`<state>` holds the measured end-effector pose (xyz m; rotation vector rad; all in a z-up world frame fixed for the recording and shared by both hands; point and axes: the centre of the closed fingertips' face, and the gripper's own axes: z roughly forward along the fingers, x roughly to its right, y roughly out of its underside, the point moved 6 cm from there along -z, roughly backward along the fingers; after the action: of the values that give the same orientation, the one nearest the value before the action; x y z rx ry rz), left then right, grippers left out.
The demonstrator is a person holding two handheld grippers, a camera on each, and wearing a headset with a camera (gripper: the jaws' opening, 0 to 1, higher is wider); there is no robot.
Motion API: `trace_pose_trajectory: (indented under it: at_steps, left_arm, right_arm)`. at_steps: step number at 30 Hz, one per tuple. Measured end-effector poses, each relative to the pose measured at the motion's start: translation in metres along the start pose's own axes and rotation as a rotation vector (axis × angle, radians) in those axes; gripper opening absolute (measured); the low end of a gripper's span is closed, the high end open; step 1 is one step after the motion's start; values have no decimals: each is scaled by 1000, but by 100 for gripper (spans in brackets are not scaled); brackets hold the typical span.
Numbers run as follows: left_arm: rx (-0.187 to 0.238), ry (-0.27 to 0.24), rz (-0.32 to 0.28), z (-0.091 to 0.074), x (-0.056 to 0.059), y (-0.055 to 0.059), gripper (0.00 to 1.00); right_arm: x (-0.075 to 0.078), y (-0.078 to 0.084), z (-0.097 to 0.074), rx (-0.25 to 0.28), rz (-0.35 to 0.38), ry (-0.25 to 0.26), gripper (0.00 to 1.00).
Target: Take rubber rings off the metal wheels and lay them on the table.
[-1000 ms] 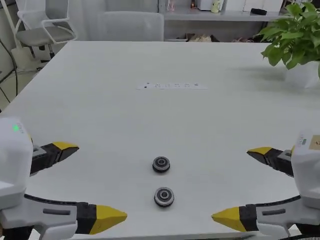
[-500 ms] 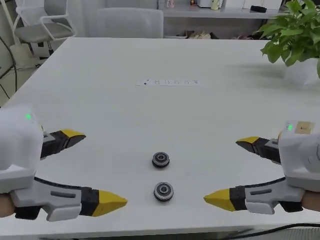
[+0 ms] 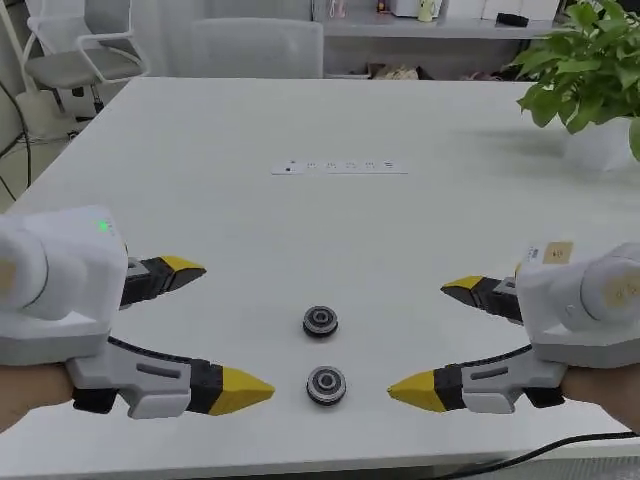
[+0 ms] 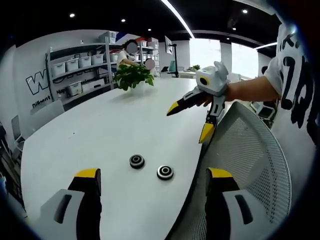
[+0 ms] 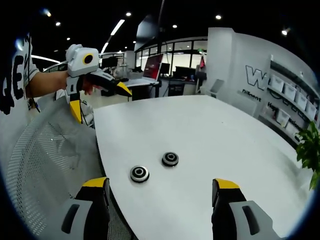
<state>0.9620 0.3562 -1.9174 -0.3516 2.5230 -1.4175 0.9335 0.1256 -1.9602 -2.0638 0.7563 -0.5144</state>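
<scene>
Two small metal wheels with dark rubber rings lie flat on the white table (image 3: 300,230), one behind the other: the far wheel (image 3: 320,321) and the near wheel (image 3: 326,384) by the front edge. My left gripper (image 3: 238,328) is open to their left, and my right gripper (image 3: 417,340) is open to their right. Neither touches a wheel. In the left gripper view both wheels (image 4: 137,161) (image 4: 165,172) sit ahead of my open left gripper (image 4: 154,175), with the right gripper (image 4: 186,126) beyond. The right gripper view has the wheels (image 5: 139,173) (image 5: 170,159) ahead of its open jaws.
A potted plant (image 3: 585,60) stands at the table's far right corner. A flush socket strip (image 3: 340,167) lies in the table's middle. Office chairs (image 3: 90,50) stand behind the table. A mesh chair back (image 4: 250,160) is right at the table's front edge.
Both grippers have moved inward toward the two wheels, still open. The wheels have stayed in place.
</scene>
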Motion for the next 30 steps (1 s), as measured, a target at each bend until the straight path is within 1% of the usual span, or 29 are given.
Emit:
trace_pose_trajectory:
  at_steps: [2,4,6,11,15,19,21,26,27,28,29,30]
  left_arm:
    - [-14,5,4,2,-2,2,82]
    - [-19,8,6,4,-5,4,80]
    - [-18,16,4,7,-7,5,80]
    - [-38,41,25,14,-10,8,80]
    - [-44,56,33,20,-12,8,77]
    - [-45,66,28,25,-15,9,76]
    - [-53,73,28,28,-16,11,74]
    - [-76,93,35,34,-16,17,72]
    - [-76,102,26,35,-15,17,71]
    - [-66,112,9,36,-14,15,71]
    - [-48,126,-15,38,-13,13,71]
    - [-42,129,-23,39,-13,12,70]
  right_arm:
    - [1,1,2,1,13,-12,83]
    - [3,0,4,13,47,-28,82]
    - [5,-1,6,20,46,-31,82]
    - [8,-2,12,18,44,-44,80]
    - [7,1,18,8,33,-65,79]
    - [6,5,24,0,43,-90,76]
    - [5,6,27,-3,52,-101,74]
    - [2,8,33,-14,36,-121,72]
    - [0,8,34,-14,36,-126,72]
    - [0,8,35,-14,38,-132,72]
    - [-1,7,36,-11,38,-139,71]
    - [-1,8,37,-13,38,-144,71]
